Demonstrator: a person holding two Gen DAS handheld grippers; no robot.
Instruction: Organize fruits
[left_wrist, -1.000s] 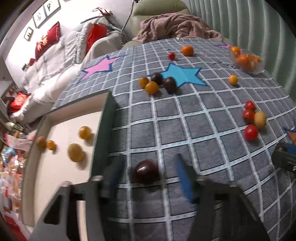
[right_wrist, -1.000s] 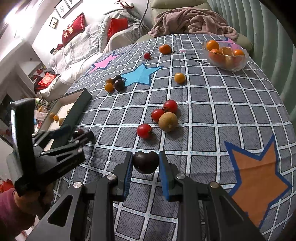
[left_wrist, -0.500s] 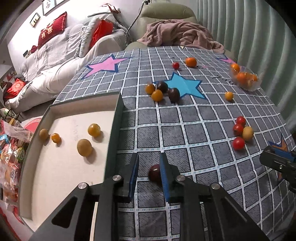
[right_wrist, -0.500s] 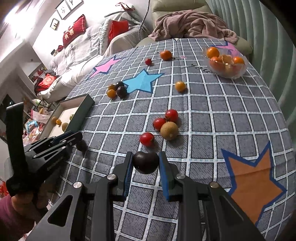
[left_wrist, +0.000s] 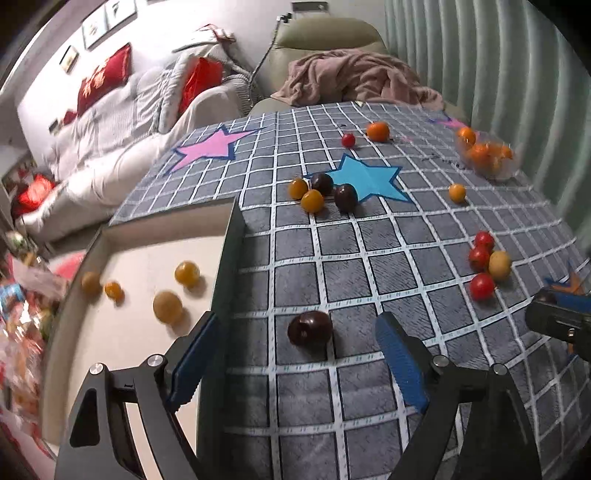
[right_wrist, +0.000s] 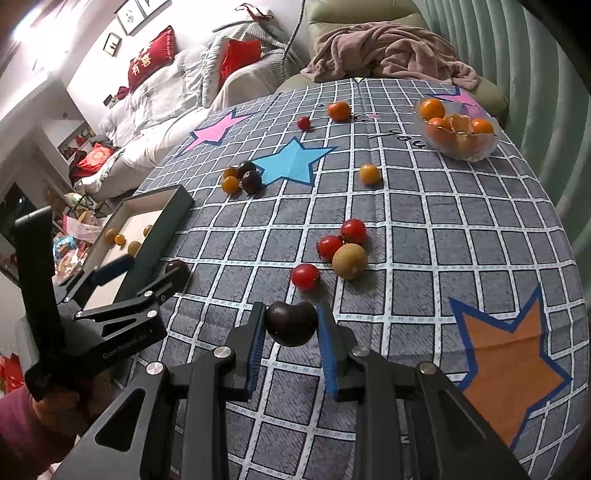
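Note:
My left gripper (left_wrist: 295, 354) is open, its blue pads on either side of a dark plum (left_wrist: 309, 328) that lies on the checked cloth beside the tray's dark wall (left_wrist: 225, 258). The tray holds several yellow fruits (left_wrist: 168, 305). My right gripper (right_wrist: 291, 339) is shut on another dark plum (right_wrist: 291, 323), held just above the cloth. The left gripper (right_wrist: 129, 275) also shows in the right wrist view, by the tray (right_wrist: 162, 229).
Red tomatoes (right_wrist: 306, 276) and a tan fruit (right_wrist: 349, 261) lie mid-table. Two plums and yellow fruits (left_wrist: 321, 190) sit near the blue star. A glass bowl of oranges (right_wrist: 458, 134) stands far right. A loose orange (right_wrist: 339, 110) lies at the back.
My left gripper was closed around the plum half a second ago; its jaws have now opened wide and the plum lies free on the cloth. The right gripper still holds its plum.

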